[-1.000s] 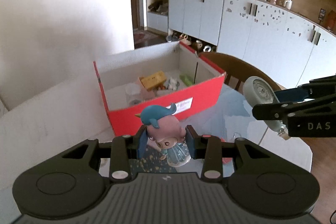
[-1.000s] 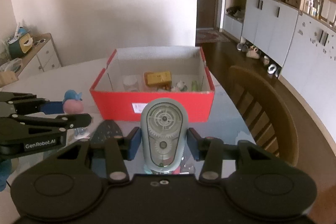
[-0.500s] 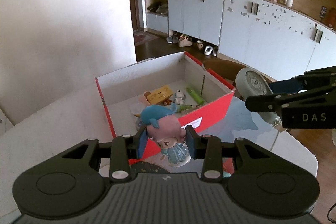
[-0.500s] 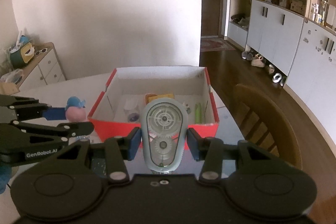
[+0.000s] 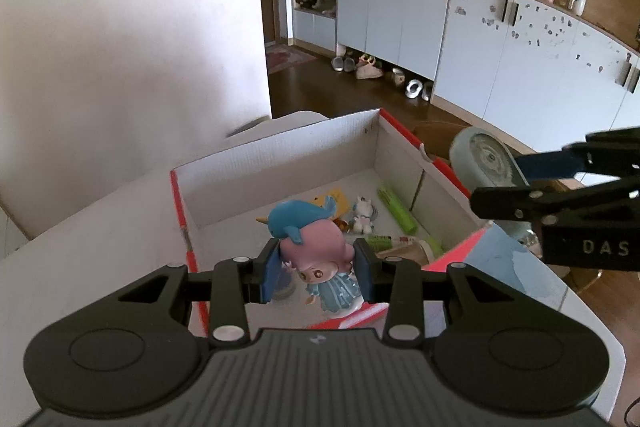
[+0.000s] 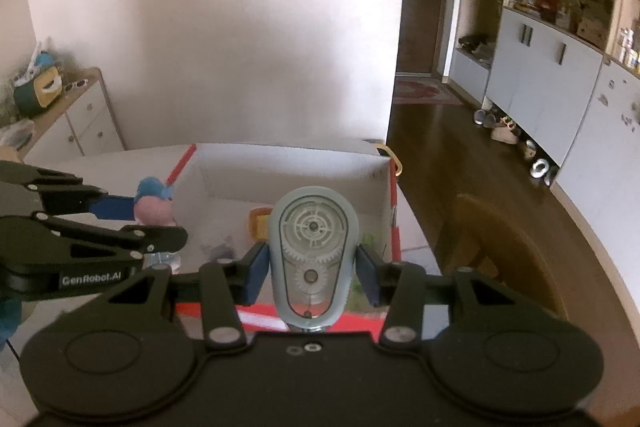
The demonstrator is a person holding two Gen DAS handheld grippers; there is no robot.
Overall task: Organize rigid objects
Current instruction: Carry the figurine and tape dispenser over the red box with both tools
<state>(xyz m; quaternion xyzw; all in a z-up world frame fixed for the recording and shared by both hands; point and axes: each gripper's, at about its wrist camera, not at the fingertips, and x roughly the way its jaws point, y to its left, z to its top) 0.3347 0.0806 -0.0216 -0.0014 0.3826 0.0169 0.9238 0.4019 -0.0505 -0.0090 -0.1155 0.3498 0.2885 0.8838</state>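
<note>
My left gripper (image 5: 316, 267) is shut on a small doll (image 5: 316, 247) with pink hair, a blue whale hat and a blue dress, held over the near-left part of the open red box (image 5: 280, 163). My right gripper (image 6: 311, 275) is shut on a pale blue oval gadget (image 6: 313, 247) with gears behind a clear face, held above the box (image 6: 288, 167) near its front wall. Each view shows the other gripper from the side: the gadget (image 5: 484, 159) at right, the doll (image 6: 154, 205) at left.
Inside the box lie a green tube (image 5: 396, 203), a small white figure (image 5: 364, 213), a yellow item (image 5: 336, 197) and a brownish cup (image 5: 412, 251). The box stands on a white table (image 5: 100, 227). A wooden chair (image 6: 500, 247) stands right of it, with cabinets (image 5: 520, 59) behind.
Both grippers have moved forward together, from short of the box's front wall to over its opening. Each keeps its object gripped. The box's inside now shows more fully.
</note>
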